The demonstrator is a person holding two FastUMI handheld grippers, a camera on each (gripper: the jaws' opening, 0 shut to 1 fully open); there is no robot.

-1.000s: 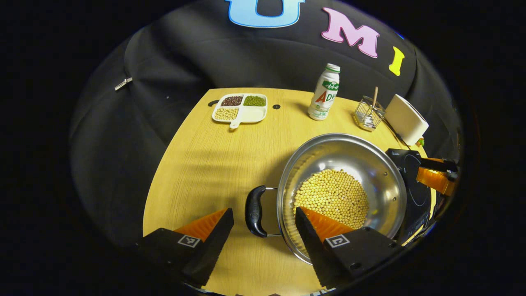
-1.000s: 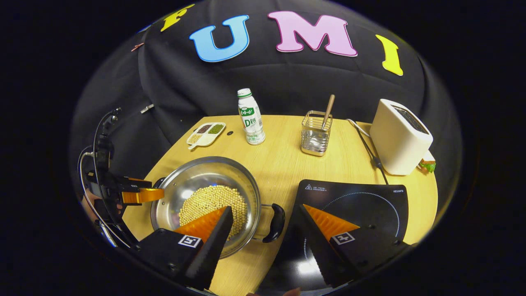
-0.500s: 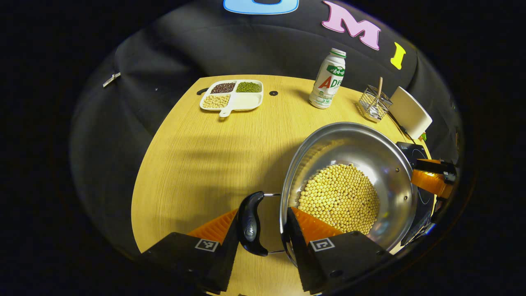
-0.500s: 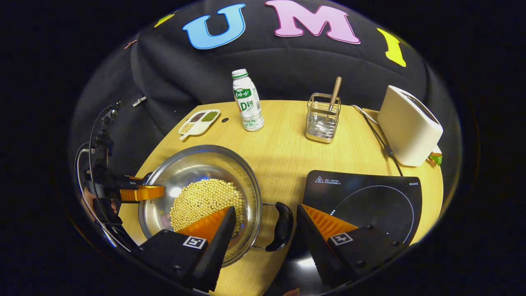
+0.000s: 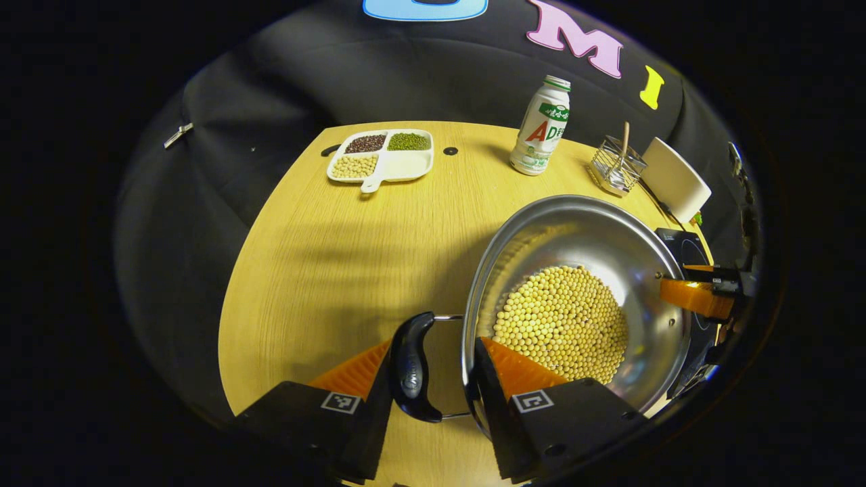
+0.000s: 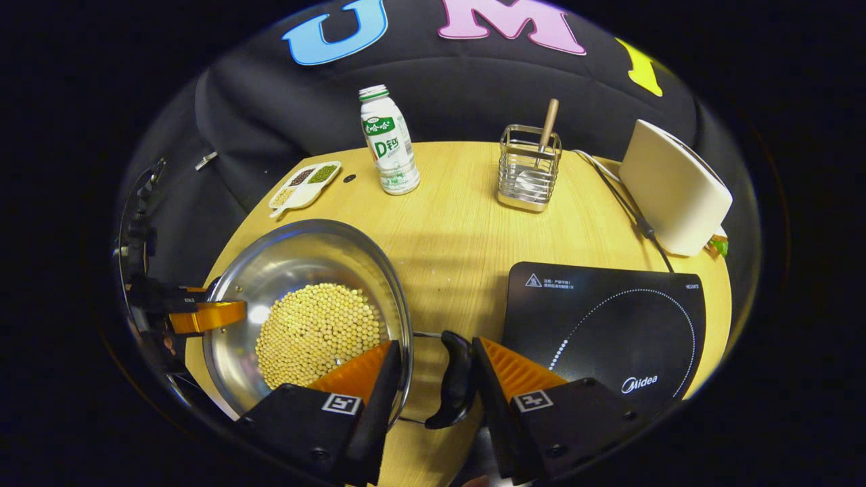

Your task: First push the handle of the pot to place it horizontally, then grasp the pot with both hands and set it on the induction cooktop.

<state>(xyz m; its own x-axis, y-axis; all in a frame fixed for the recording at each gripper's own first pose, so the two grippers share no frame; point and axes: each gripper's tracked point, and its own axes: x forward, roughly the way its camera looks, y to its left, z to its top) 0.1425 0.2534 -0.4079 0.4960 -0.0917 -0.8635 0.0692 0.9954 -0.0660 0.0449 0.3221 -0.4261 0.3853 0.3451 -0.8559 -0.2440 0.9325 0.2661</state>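
A steel pot (image 5: 575, 237) with soybeans (image 5: 561, 321) in it stands on the left half of the wooden table (image 5: 325, 257). It has a black handle on each side, left and right. My left gripper (image 5: 433, 355) is shut on the left handle (image 5: 409, 368), with its other finger inside the pot's rim. In the right gripper view the pot (image 6: 298, 264) lies left of the black induction cooktop (image 6: 609, 325). My right gripper (image 6: 436, 355) is shut on the right handle (image 6: 457, 382), one finger inside the rim. Whether the pot is off the table I cannot tell.
At the back of the table stand a white bottle (image 6: 387, 141), a wire utensil holder (image 6: 529, 169) and a white toaster (image 6: 673, 189) with its cord. A divided dish of beans (image 5: 382, 154) lies at the far left corner.
Both grippers came down over the pot's handles and closed, the left first and then the right. The pot now looks larger in both views.
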